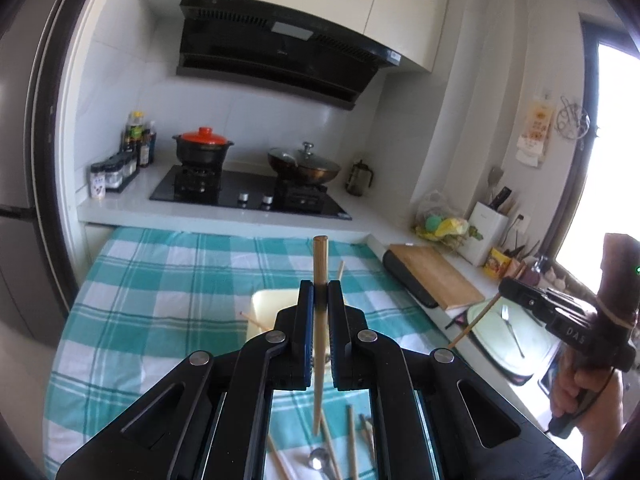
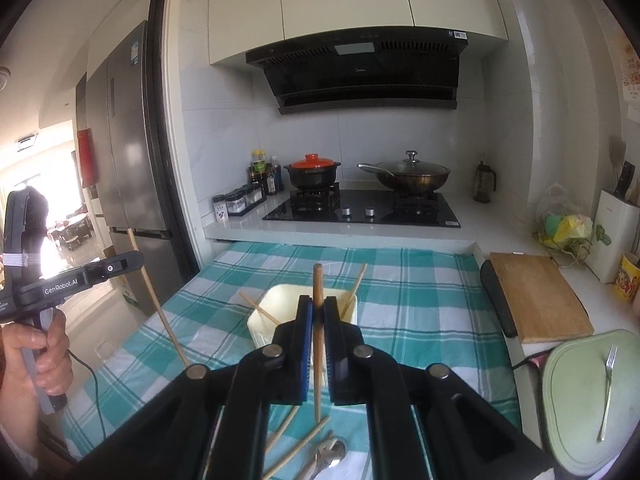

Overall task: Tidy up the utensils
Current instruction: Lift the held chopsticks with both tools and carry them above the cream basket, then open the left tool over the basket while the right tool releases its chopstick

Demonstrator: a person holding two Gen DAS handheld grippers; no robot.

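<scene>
My left gripper (image 1: 320, 292) is shut on a wooden chopstick (image 1: 319, 320) held upright above the checked cloth. My right gripper (image 2: 318, 306) is shut on another wooden chopstick (image 2: 318, 340), also upright. A cream utensil holder (image 2: 280, 312) stands on the cloth just beyond both grippers, with two chopsticks (image 2: 354, 286) leaning in it. Loose chopsticks (image 2: 298, 450) and a metal spoon (image 2: 330, 454) lie on the cloth below the grippers. The other hand-held gripper shows in each view: the right one in the left wrist view (image 1: 496, 298), the left one in the right wrist view (image 2: 138, 258).
A teal checked cloth (image 2: 420, 300) covers the table. A wooden cutting board (image 2: 536, 296) and a green board (image 2: 576, 392) with a fork (image 2: 608, 388) lie on the right counter. The stove with a red-lidded pot (image 2: 312, 174) and a wok (image 2: 408, 176) stands behind.
</scene>
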